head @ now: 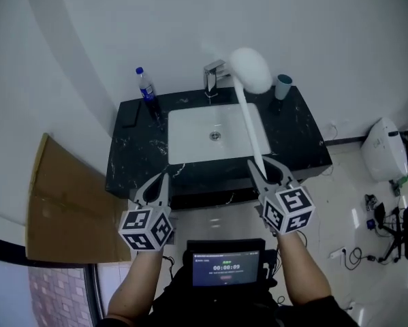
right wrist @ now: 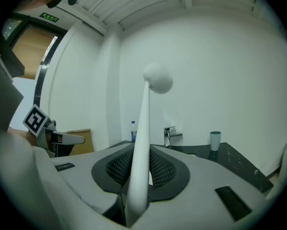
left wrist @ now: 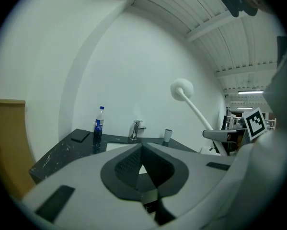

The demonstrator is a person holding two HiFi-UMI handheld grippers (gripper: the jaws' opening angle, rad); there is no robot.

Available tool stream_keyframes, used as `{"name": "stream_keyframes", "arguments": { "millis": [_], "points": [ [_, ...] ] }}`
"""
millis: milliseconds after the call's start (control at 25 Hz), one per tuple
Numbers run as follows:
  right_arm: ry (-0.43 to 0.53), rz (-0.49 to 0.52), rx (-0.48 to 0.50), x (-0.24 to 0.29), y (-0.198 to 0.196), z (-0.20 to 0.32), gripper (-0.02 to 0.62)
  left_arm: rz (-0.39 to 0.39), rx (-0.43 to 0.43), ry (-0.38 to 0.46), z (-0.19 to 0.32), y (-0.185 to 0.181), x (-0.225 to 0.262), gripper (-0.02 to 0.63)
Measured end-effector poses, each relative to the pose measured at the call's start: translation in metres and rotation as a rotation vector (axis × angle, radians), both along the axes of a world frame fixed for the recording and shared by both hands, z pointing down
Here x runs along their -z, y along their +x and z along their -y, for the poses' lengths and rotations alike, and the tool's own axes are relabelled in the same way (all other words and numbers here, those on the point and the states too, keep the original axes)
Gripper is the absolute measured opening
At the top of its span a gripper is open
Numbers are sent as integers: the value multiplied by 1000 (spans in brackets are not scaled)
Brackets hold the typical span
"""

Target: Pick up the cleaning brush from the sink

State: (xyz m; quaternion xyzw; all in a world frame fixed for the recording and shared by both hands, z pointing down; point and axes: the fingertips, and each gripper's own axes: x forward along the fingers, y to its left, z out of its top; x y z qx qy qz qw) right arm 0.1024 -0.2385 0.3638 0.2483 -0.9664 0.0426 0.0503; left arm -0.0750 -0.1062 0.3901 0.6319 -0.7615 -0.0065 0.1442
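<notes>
A white cleaning brush (head: 250, 94) with a long handle and a round head is clamped in my right gripper (head: 266, 170), which is shut on the handle's lower end. The brush stands up above the white sink (head: 214, 133), its head (right wrist: 158, 77) well over the faucet (head: 213, 78). In the left gripper view the brush (left wrist: 191, 107) rises at the right. My left gripper (head: 159, 186) is shut and holds nothing, in front of the counter's left half. Both grippers hover before the black counter's front edge.
On the black marble counter (head: 141, 157) stand a blue-capped bottle (head: 146, 90), a flat dark object (head: 128, 117) at the left and a teal cup (head: 283, 86) at the right. A cardboard sheet (head: 57, 203) leans at the left. A white appliance (head: 385, 148) and cables lie on the floor.
</notes>
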Motion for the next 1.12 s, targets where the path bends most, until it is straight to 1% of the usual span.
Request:
{"name": "stream_keyframes", "arguments": {
  "millis": [120, 200, 280, 360, 480, 600, 720, 800, 1120],
  "points": [
    [20, 17, 28, 5, 15, -12, 64, 7, -6, -3, -8, 17, 1, 3],
    [46, 35, 35, 10, 21, -18, 64, 18, -12, 3, -10, 23, 2, 3],
    [60, 56, 26, 13, 25, -23, 64, 29, -15, 1, -13, 26, 1, 3],
    [48, 71, 21, 10, 34, -30, 64, 33, -26, 5, -19, 33, 2, 3],
    [60, 63, 10, 5, 52, -36, 64, 61, -56, 20, -26, 46, 9, 3],
    [61, 82, -29, 6, 60, -40, 64, 70, -64, 14, -34, 44, 6, 3],
    [78, 97, -56, 9, 63, -42, 64, 65, -39, 20, -43, 38, 3, 3],
    [90, 93, -61, 10, 64, -45, 64, 57, -31, 20, -47, 39, 1, 3],
    [118, 95, -65, 16, 62, -56, 64, 53, -41, 11, -52, 42, -2, 3]
  ]
}}
